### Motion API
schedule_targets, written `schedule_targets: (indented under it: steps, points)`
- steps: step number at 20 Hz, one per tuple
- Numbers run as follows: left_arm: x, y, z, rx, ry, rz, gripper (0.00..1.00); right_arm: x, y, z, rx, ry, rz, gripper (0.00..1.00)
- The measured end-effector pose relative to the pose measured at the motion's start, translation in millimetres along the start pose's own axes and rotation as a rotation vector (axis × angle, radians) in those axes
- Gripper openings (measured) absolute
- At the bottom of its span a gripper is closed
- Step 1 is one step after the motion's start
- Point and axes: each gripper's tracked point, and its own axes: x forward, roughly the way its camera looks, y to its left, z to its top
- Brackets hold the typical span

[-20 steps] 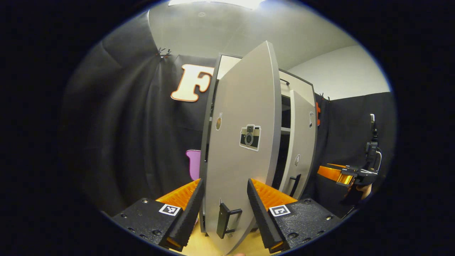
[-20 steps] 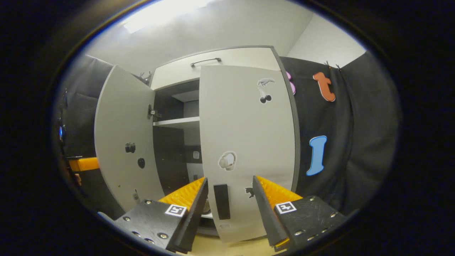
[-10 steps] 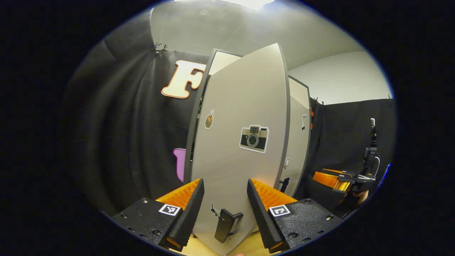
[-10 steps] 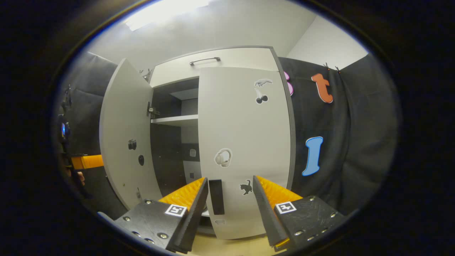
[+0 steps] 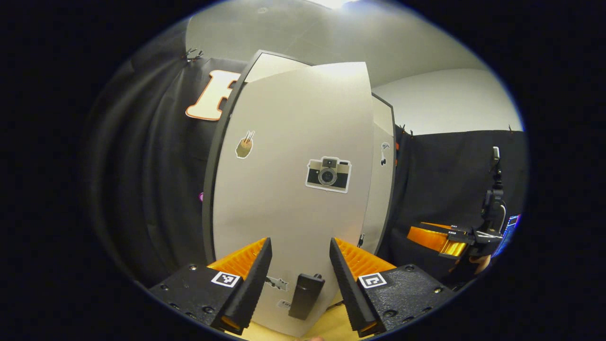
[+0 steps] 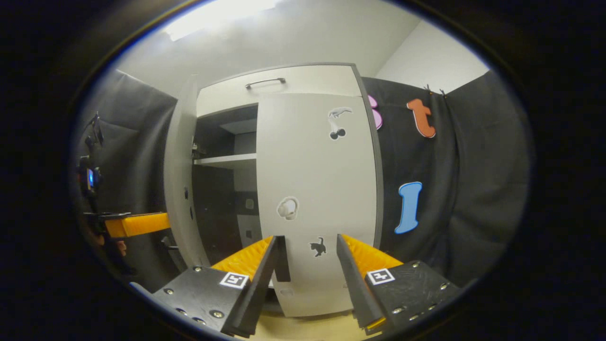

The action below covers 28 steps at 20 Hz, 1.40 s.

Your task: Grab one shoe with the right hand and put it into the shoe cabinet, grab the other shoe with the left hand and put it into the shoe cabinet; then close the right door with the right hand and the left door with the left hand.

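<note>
While both hand-held grippers gape empty, the left door (image 6: 180,180) stands ajar beside the closed right door (image 6: 317,189).

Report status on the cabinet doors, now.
Both grippers open, left gripper at left door. Right door looks shut, left door ajar. Nothing blocking.

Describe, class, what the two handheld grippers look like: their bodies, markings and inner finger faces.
Each gripper, left gripper and right gripper, has two wedge-shaped fingers on textured black blocks fastened with screws. Each block carries a small square black-and-white tag. The inner finger faces are ribbed. Seen from afar, the right gripper has a dark mount above it.
</note>
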Motion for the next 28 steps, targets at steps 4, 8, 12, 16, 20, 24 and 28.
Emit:
schedule_targets:
  steps: [4,8,12,16,20,24,28]
  points:
    - [8,-7,-3,-0.007,0.004,-0.009,0.76,-2,-4,-2,-0.005,0.000,-0.019,0.76]
    - [10,-2,-3,-0.004,0.010,0.023,0.76,-1,-2,-1,-0.009,-0.006,-0.024,0.76]
    - [9,1,-7,0.018,0.016,0.056,0.76,-1,2,0,-0.010,-0.021,-0.030,0.70]
    - [7,1,-8,0.050,0.019,0.074,0.78,0,6,-1,-0.018,-0.019,-0.029,0.70]
    - [6,2,-6,0.065,0.006,0.097,0.81,0,6,-2,-0.023,-0.024,-0.033,0.76]
    - [2,5,-3,0.062,-0.010,0.133,0.88,-4,9,0,-0.032,-0.039,-0.036,0.80]
    - [6,7,4,0.063,-0.038,0.176,0.94,-3,10,10,-0.037,-0.079,-0.050,1.00]
